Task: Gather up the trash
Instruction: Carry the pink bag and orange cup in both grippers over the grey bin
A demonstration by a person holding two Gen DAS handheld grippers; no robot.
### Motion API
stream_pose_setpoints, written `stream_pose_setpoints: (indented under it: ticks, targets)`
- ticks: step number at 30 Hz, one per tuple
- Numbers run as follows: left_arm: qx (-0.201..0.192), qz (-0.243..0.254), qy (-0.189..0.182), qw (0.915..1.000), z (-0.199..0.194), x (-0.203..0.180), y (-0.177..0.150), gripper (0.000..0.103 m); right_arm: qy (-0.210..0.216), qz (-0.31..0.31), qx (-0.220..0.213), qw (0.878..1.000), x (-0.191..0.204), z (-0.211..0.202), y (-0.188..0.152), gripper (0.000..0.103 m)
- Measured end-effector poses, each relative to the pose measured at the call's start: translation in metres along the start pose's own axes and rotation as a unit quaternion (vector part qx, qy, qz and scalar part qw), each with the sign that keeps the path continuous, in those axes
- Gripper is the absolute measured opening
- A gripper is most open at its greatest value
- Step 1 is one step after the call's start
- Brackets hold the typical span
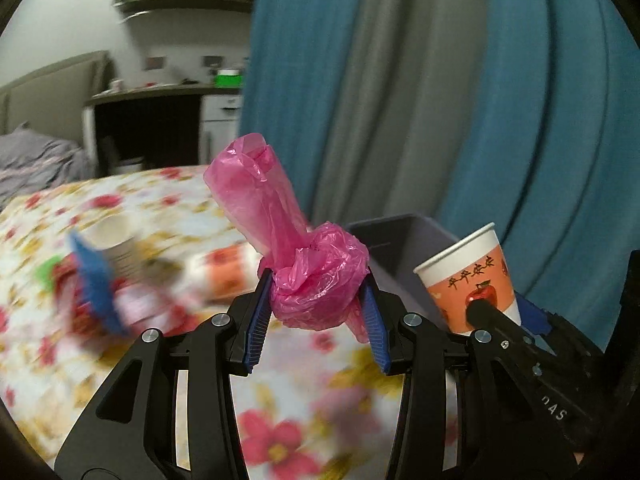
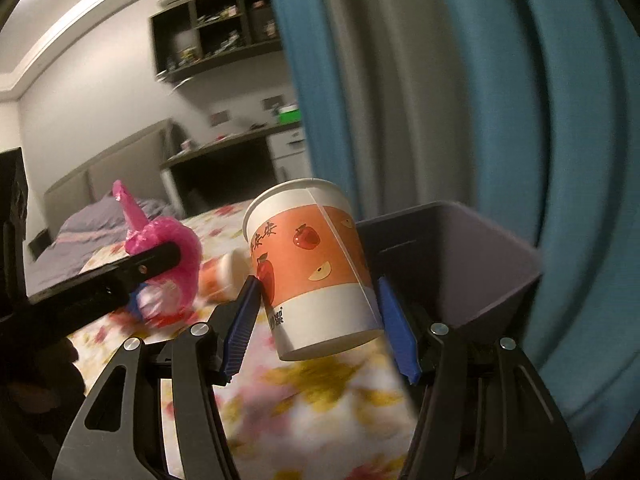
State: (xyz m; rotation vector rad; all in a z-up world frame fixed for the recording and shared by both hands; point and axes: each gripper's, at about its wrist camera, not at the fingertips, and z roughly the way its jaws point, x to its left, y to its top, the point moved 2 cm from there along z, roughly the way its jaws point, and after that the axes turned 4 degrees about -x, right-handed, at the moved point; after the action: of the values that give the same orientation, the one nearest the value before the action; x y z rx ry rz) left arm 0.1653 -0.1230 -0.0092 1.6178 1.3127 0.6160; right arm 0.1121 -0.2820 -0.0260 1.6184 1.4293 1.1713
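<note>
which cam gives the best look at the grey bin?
Right wrist. There the grey bin shows its open mouth, inner walls and rim, right of the apple-print paper cup in the right tongs. Left wrist shows only a strip of rim behind the pink plastic bag and cup.

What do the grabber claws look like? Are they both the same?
Yes, they match. The left gripper and right gripper are both black frames with cut-out slots and round silver screws. Their fingers wear ribbed blue pads. One carries small white letters.
</note>
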Motion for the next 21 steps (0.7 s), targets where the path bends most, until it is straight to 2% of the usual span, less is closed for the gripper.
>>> stream_pose_setpoints:
  ticks: [5,9,16,21]
  targets:
    - [0.017,0.002,-0.046,0.9988,0.053,-0.039,0.009,0.042,-0.042,0.026,-0.009,0.999,-0.045,0.01,0.008,0.059]
    - [0.034,0.009,-0.066,0.9972,0.092,-0.067,0.01,0.042,-0.065,0.043,-0.011,0.997,-0.073,0.018,0.011,0.059]
    - [0.069,-0.018,-0.108,0.9916,0.145,-0.081,0.008,0.043,-0.087,0.056,-0.013,0.995,-0.099,0.026,0.016,0.059]
    - [0.083,-0.027,-0.123,0.9886,0.167,-0.084,0.004,0.045,-0.098,0.065,-0.008,0.993,-0.108,0.03,0.013,0.059]
